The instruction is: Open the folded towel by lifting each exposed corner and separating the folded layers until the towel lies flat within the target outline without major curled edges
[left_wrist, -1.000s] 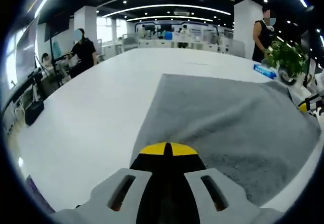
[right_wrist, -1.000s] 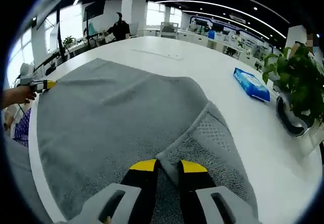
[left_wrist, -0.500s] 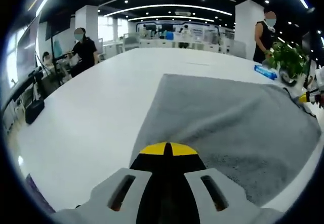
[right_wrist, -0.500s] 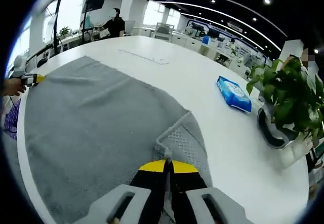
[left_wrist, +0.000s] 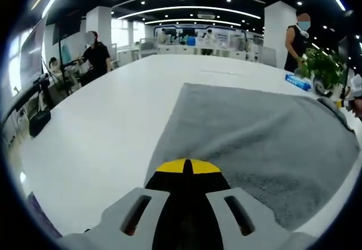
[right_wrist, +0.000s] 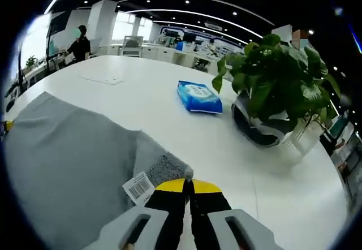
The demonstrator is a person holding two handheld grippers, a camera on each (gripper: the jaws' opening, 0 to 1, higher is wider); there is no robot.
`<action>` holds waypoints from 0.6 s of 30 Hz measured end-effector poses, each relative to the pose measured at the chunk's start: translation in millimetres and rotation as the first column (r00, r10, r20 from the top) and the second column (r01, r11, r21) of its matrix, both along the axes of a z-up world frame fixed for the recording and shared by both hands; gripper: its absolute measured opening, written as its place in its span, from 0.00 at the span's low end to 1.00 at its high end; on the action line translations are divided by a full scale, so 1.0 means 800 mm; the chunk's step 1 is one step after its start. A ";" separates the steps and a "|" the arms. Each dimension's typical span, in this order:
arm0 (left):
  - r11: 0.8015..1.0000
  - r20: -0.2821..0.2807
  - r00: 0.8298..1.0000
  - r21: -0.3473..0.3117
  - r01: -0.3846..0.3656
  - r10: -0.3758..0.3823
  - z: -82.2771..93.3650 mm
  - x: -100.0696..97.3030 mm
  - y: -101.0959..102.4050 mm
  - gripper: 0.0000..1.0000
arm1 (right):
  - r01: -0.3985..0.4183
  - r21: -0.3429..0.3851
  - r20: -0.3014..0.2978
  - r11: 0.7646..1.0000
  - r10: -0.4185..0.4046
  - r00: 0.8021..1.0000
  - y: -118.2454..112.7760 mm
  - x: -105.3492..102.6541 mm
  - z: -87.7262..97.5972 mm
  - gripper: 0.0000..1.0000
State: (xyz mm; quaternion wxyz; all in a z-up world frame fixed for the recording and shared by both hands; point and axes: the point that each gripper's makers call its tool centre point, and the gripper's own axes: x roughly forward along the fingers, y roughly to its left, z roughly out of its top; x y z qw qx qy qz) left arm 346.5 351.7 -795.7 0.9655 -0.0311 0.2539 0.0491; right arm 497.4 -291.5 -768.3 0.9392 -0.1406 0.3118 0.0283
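**Towel gripped at two corners on the white table**

In the left gripper view, the left gripper [left_wrist: 186, 166] is seen with its yellow-tipped jaws pressed together on the near corner of the grey towel [left_wrist: 257, 137]. The towel is spread across the white table [left_wrist: 102, 125] and extends away to the right, where the right gripper [left_wrist: 343, 103] is seen at the far corner.

In the right gripper view, the right gripper [right_wrist: 188, 186] is clenched on a turned-up corner of the towel [right_wrist: 68, 154]; a white barcode label [right_wrist: 138, 188] is exposed just beside the jaws. The rest of the towel lies flat to the left. A blue packet [right_wrist: 198, 96] is placed on the table [right_wrist: 283, 188] further out, near a potted plant [right_wrist: 271, 100]. People are visible at desks in the background.
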 end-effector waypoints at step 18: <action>0.999 -0.032 0.999 0.009 -0.030 0.031 -0.005 0.003 0.006 0.00 | -0.002 -0.126 0.020 0.992 0.004 1.000 -0.032 0.032 -0.008 0.06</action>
